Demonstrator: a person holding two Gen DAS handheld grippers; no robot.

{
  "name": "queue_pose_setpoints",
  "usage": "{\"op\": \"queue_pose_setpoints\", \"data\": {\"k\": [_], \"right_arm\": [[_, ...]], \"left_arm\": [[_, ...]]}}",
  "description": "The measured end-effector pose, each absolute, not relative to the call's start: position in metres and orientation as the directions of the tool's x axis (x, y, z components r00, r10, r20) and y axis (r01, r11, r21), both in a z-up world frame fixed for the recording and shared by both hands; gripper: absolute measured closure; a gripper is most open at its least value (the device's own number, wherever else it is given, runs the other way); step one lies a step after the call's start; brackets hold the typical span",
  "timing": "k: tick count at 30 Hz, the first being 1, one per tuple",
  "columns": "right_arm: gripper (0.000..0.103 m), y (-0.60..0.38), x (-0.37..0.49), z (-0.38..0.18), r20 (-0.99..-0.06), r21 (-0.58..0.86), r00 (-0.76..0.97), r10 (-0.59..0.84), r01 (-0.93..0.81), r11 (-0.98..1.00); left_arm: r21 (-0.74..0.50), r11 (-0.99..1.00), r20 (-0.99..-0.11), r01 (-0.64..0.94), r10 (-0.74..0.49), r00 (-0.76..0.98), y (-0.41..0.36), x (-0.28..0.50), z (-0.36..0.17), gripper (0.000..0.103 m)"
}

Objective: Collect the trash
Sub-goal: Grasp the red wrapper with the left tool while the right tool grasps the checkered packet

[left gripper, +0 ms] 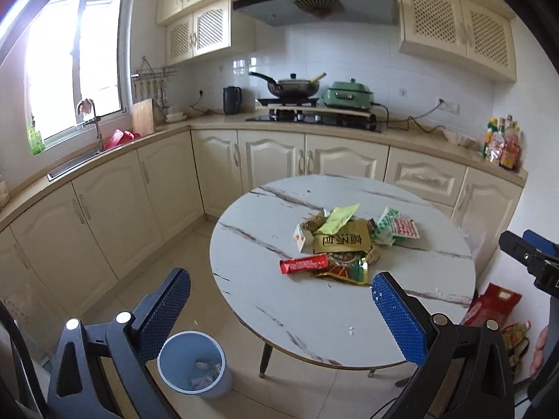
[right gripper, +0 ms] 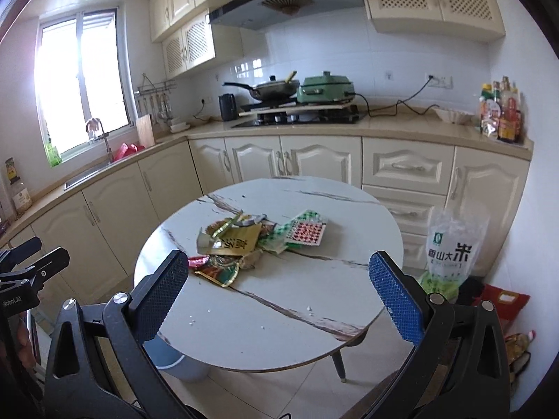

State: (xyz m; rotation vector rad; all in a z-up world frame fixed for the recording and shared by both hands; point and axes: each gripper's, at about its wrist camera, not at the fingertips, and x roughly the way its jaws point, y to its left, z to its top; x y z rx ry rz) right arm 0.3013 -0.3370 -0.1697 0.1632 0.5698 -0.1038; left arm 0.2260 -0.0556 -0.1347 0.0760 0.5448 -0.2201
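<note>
Both claws — left claw [left gripper: 281, 295], right claw [right gripper: 278, 281] — spread wide, empty, above wrappers [left gripper: 340, 244]; rice bag [right gripper: 454, 244] lettered "香山大米".

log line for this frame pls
phase: approach | left gripper: open | right gripper: open | wrappers: on table | bin: floor

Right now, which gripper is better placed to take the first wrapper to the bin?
Left, probably. The left gripper, jaws open, has the red wrapper just ahead and the blue bin directly below. The right gripper is equally open, but the bin sits at its far left.
</note>
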Motion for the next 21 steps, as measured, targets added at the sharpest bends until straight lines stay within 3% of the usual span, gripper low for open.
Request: {"op": "queue_pose_setpoints", "data": {"k": [11,21], "right_arm": [[0.000,-0.359,0.382,-0.236,-0.675,0.089,0.737,-0.035,0.128,0.988],[0.000,-0.375,0.434,-0.261,-0.724,0.089,0.689,-0.030,0.136,0.987]], "left_arm": [[0.107,0.948,-0.692,0.301,-0.146,0.707,-0.068,0.385,-0.189,0.001],[0.137,0.911,-0.740,0.389,-0.166,0.652,-0.088,0.482,-0.224,0.002]]}}
